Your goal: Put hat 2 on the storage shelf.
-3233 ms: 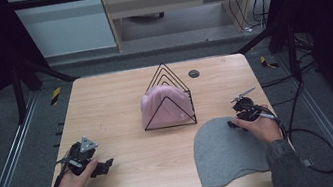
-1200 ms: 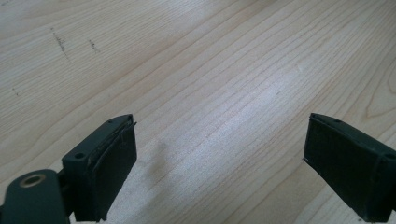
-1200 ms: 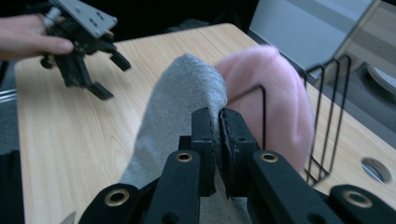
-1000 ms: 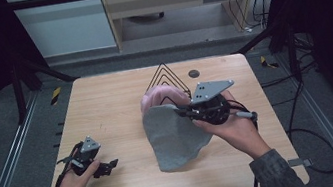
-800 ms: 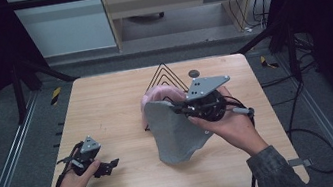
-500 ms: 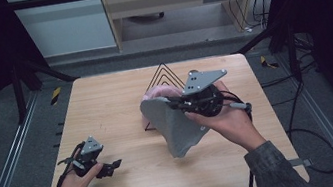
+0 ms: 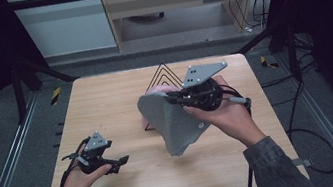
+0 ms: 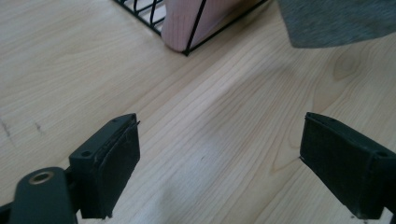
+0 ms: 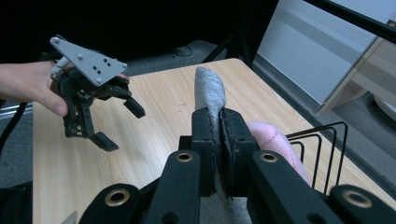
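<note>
Grey felt cloth is hanging pinched between the closed jaws of the right gripper, just beside a black wire rack; the left gripper is gaping wide, holding nothing.

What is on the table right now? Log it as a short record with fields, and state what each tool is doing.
held item: grey hat, lifted above the table, hanging from its pinched edge
right tool: shut on the grey hat
left tool: open, nothing between the jaws, low over bare wood
rack: black wire rack behind the grey hat
in the rack: pink hat
other: small dark round object near the far edge
</note>
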